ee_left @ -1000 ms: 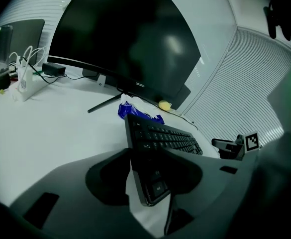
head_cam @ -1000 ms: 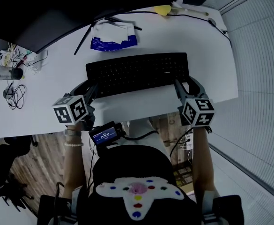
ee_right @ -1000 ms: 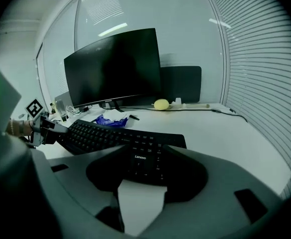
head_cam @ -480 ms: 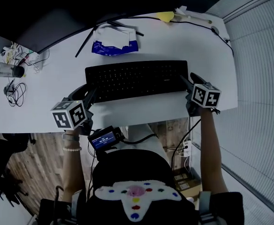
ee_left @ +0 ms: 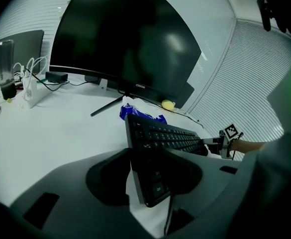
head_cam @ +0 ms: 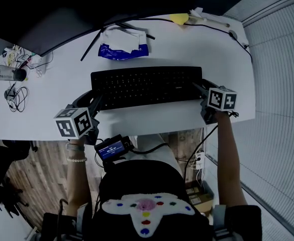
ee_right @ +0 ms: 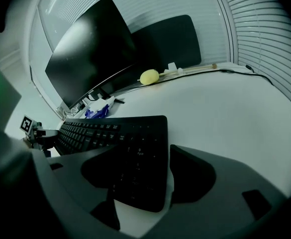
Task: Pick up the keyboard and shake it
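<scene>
the black rectangular keyboard (head_cam: 145,86) lies on the white desk (head_cam: 152,118), in front of the dark curved monitor (head_cam: 86,6) and a blue and white packet (head_cam: 122,44). its left end sits between the jaws of the left claw (head_cam: 95,102), which are closed on it, one pad against its edge and the other over the keys. its right end lies between the jaws of the right claw (head_cam: 201,87), which are opening. a sliver of desk shows beside one pad, so nothing is gripped there.
</scene>
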{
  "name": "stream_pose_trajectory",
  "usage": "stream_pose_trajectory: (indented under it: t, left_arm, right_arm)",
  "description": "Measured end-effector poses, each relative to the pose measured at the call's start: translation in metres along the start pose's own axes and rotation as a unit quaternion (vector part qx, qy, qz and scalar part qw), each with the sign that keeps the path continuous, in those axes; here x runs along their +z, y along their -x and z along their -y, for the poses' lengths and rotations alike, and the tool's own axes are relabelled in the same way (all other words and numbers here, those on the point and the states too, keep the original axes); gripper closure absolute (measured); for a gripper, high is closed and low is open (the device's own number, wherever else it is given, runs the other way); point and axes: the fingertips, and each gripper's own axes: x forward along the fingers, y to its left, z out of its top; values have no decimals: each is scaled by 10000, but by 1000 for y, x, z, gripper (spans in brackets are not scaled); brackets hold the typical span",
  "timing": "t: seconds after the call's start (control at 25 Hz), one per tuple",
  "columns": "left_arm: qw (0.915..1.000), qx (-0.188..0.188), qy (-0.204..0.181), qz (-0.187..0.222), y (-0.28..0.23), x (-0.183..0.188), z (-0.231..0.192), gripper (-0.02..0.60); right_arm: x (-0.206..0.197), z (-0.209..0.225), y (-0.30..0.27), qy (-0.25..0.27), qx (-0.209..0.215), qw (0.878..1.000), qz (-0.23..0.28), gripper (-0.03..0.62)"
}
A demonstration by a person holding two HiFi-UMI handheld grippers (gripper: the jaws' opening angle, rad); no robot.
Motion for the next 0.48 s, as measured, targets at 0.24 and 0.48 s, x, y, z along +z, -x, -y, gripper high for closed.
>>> stream_pose_trajectory:
  t: [0.24,0.48]
  left_arm:
    - [10000,33,-27,-90,-2,-4,-1,399]
    - [9999,54,14,-105,-7,-9,-3,400]
  right_arm:
    - [1,1,-2,-86,120,9996,-232,309]
    - [0,3,1,-107,13,9999,-112,310]
